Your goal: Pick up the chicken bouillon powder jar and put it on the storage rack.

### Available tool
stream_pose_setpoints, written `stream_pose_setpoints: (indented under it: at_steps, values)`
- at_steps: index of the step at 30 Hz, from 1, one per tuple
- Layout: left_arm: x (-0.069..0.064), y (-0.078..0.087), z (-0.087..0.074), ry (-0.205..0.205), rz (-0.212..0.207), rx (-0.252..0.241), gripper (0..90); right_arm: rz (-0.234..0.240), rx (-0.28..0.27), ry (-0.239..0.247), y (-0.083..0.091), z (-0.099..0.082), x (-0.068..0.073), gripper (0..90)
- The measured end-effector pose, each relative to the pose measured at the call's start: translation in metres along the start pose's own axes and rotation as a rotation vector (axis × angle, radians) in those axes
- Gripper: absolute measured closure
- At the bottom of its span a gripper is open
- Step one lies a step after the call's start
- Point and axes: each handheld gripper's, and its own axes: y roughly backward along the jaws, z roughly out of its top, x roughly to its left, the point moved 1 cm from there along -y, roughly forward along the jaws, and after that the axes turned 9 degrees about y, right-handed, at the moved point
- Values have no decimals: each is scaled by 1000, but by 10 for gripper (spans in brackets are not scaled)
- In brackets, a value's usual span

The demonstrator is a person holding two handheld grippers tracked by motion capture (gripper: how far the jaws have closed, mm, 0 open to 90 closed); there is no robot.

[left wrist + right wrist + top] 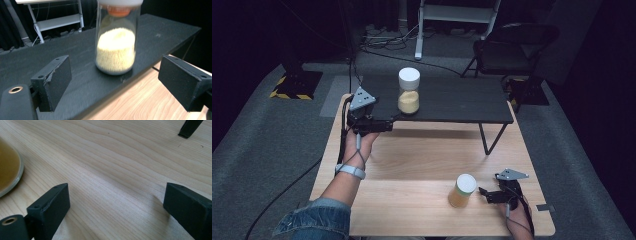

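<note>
1. Glass jar (pixel 409 91) with white lid, upper centre of the high view, upright on black shelf (pixel 452 100); about half full of pale yellow grain heaped in a mound.
2. Same jar (pixel 116 37) upper centre of the left gripper view, clear-walled and cylindrical, orange piece under the lid, base near the shelf's front edge (pixel 100 100).
3. Second jar (pixel 461 190), lower centre-right of the high view, upright on light wooden table (pixel 412 160); white lid, amber-orange contents, smaller looking.
4. Left gripper (pixel 384 125), left of centre in the high view, jaws spread wide and empty, just beside the shelf's front left corner, near the grain jar but apart from it.
5. Right gripper (pixel 483 192), lower right of the high view, jaws parted and empty, just beside the amber jar, not touching.
6. Right gripper view: pale wood with wavy grain between matte black blocky jaws; curved rim of the amber jar (pixel 10 170) at left edge; black shelf leg (pixel 190 127) at upper right.
7. Grey carpet (pixel 262 150) around the table; denim sleeve (pixel 317 220) at lower left.
</note>
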Motion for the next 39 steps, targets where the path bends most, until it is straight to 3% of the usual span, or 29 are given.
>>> stream_pose_setpoints:
  at_steps: [16, 24, 27, 39]
  values:
    - [6, 10, -52, 11, 8, 28, 114, 0, 0, 0, 0, 0, 0, 70]
    - [6, 9, -76, 12, 1, 66, 114, 0, 0, 0, 0, 0, 0, 70]
    - [6, 7, -87, 29, 1, 75, 114, 0, 0, 0, 0, 0, 0, 70]
    - [9, 5, -122, 48, 31, 137, 114, 0, 0, 0, 0, 0, 0, 70]
